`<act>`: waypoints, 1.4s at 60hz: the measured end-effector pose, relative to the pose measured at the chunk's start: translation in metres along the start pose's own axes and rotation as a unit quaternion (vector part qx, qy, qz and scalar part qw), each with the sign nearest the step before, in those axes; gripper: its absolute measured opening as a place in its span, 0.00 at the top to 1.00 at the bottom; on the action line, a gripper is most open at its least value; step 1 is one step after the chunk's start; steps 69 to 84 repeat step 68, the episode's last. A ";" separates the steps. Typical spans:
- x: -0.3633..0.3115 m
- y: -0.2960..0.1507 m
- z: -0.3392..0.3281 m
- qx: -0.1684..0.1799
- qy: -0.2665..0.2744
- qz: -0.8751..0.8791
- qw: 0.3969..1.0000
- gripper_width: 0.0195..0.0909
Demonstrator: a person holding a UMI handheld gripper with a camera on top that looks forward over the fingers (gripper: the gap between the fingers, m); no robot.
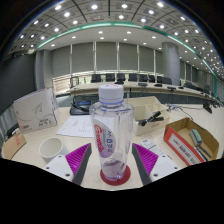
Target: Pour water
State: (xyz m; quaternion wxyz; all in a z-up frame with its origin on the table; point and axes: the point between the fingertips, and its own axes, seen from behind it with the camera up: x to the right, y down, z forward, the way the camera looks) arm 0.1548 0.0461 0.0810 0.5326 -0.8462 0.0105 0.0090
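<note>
Water bottle upright between the fingers, on a red coaster on the tabletop. Clear plastic, white cap on; fill level hard to read. Pink pads sit at both sides of the bottle; can't tell if they press it or leave a gap. White cup left of the fingers, looks empty. Open cardboard box to the right, contents unclear.

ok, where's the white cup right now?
Gripper view: the white cup sits on the table, beyond the claw, left of the water bottle held between its fingers.
</note>
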 end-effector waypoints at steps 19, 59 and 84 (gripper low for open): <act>-0.015 -0.017 -0.092 -0.048 0.040 0.002 0.998 0.07; -0.132 0.003 -0.348 -0.098 0.062 -0.019 0.993 0.07; -0.123 0.004 -0.357 -0.095 0.085 -0.049 0.991 0.07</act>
